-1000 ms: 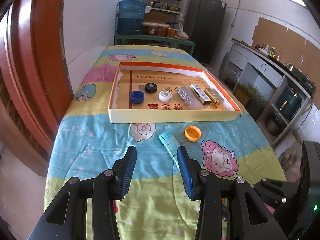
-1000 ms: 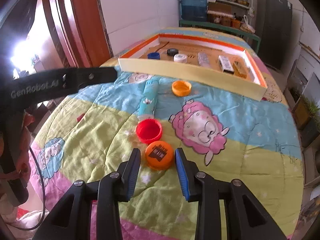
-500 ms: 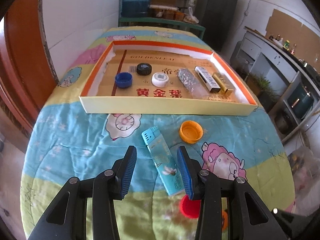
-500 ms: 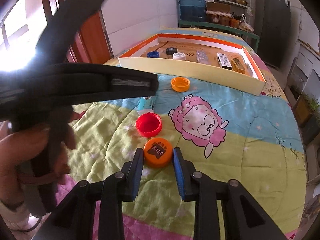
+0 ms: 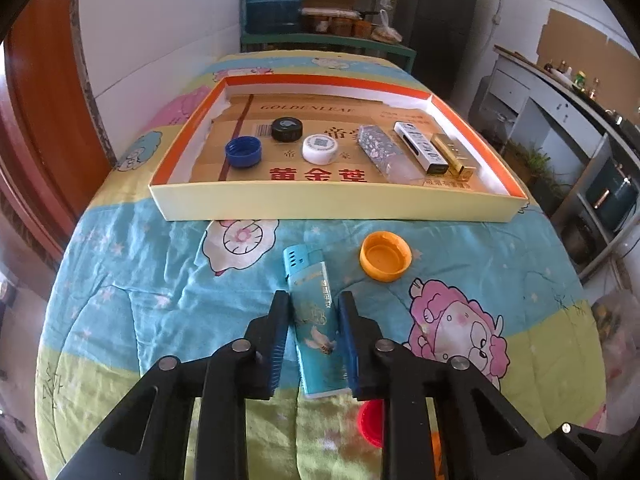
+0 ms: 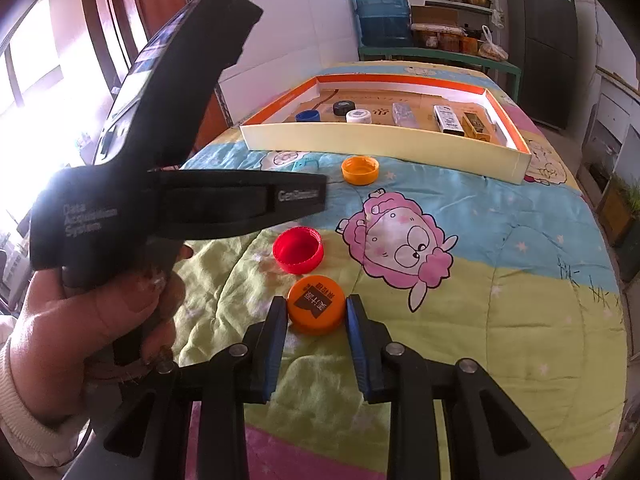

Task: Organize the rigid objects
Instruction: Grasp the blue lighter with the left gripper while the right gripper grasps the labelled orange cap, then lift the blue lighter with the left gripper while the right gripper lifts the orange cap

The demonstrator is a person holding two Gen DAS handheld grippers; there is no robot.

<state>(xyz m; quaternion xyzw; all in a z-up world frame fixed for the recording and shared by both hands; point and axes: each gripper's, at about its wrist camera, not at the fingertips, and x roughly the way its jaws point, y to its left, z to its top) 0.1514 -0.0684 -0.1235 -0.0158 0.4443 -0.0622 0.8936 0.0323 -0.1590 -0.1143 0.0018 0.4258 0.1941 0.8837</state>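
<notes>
Teal lighter [image 5: 316, 320]: lies flat on the quilted worktop cover [image 5: 160, 280], lengthwise between the jaws of the left gripper [image 5: 314, 312]; a second ago it lay ahead of them, so the left gripper has moved forward over it.
Left jaws: spread, one on each side of the lighter; the right one looks close against its edge, the left one stands just off it; not yet clenched.
Orange labelled cap [image 6: 317, 303]: sits between the jaws of the right gripper [image 6: 316, 312], which have narrowed around it over the last second.
Right jaws: nearly on the cap's rim, both sides; I cannot tell whether they already press it.
Meaning for the task: both tools look lined up for a pick at once; my guess is that closing and lifting come next.
Tray [image 5: 320, 200]: shallow cardboard box beyond both pairs of jaws; to the left it holds a blue cap [image 5: 243, 152], a black cap [image 5: 287, 129] and a white cap [image 5: 319, 148]; to the right, a patterned lighter [image 5: 376, 147], a white lighter [image 5: 420, 146] and a gold lighter [image 5: 454, 156].
Loose on the cover: an open orange cap [image 5: 385, 256] ahead and right of the left jaws; a red cap [image 6: 298, 249] just ahead and left of the right jaws.
Sorting: caps and lighters seem grouped by kind, so four pieces appear left.
</notes>
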